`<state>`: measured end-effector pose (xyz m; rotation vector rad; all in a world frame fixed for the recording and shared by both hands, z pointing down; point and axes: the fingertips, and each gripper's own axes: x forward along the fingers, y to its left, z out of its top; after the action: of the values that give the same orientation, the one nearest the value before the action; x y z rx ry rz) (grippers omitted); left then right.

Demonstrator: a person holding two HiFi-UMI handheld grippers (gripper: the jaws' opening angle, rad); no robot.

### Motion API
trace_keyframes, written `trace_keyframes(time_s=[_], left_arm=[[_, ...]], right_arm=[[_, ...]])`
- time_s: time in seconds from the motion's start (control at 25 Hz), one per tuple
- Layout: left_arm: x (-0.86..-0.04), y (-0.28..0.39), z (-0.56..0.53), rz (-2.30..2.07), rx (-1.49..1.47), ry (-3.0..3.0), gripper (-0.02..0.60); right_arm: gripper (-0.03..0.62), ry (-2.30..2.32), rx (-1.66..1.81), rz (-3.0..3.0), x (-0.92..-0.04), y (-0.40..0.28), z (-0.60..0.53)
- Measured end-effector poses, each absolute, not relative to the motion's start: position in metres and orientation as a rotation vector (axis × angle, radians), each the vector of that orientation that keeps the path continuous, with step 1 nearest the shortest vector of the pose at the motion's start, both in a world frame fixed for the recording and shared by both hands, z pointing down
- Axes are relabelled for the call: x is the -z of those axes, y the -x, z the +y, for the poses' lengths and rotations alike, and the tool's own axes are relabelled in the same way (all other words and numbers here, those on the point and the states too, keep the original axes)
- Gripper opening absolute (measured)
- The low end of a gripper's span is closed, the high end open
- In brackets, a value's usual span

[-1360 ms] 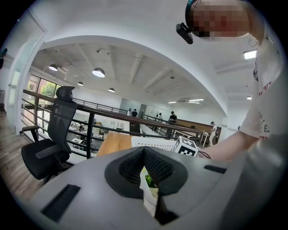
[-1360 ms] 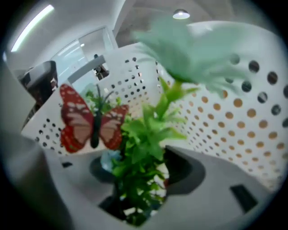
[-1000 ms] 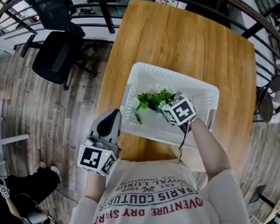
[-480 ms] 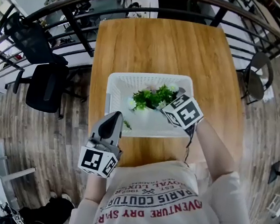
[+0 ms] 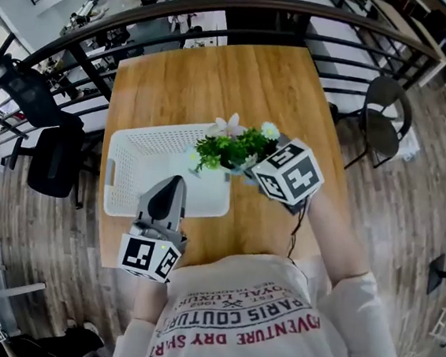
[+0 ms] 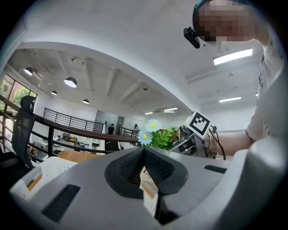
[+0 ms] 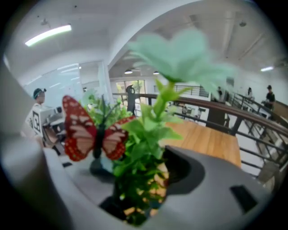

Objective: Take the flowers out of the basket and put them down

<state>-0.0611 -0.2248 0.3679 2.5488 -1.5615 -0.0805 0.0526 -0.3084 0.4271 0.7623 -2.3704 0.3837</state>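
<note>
Right gripper [image 5: 248,167]: jaws pinch the base of the flowers [image 5: 230,147], which are raised over the right edge of the white basket [image 5: 128,172] on the wooden table [image 5: 241,81]. Left gripper [image 5: 170,188]: jaws pressed together, empty, by the basket's near edge. A black railing [image 5: 225,7] runs behind the table. Chairs [image 5: 43,159] stand on the plank floor [image 5: 410,209].

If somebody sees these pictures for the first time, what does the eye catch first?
First, the bunch of flowers gripped by the right gripper, held up by the right edge of the white basket on the wooden table. In the right gripper view, a red butterfly on the bunch stands out. The left gripper, shut and empty, hangs over the basket's near side.
</note>
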Motion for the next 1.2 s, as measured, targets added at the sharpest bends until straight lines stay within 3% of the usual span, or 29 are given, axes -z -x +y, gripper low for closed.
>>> trace_keyframes(time_s=[0.24, 0.56, 1.2], left_arm=[[-0.365, -0.033, -0.220, -1.539, 0.144, -2.549, 0.015], [-0.400, -0.102, -0.223, -1.539, 0.042, -2.518, 0.015], [-0.465, -0.112, -0.217, -1.527, -0.179, -2.408, 0.015]], right_arm=[[0.281, -0.775, -0.347, -2.321, -0.432, -0.146, -0.310], [0.282, -0.785, -0.473, -2.193, -0.516, -0.232, -0.296], [0.287, -0.691, -0.774, -2.035, -0.677, -0.237, -0.266]])
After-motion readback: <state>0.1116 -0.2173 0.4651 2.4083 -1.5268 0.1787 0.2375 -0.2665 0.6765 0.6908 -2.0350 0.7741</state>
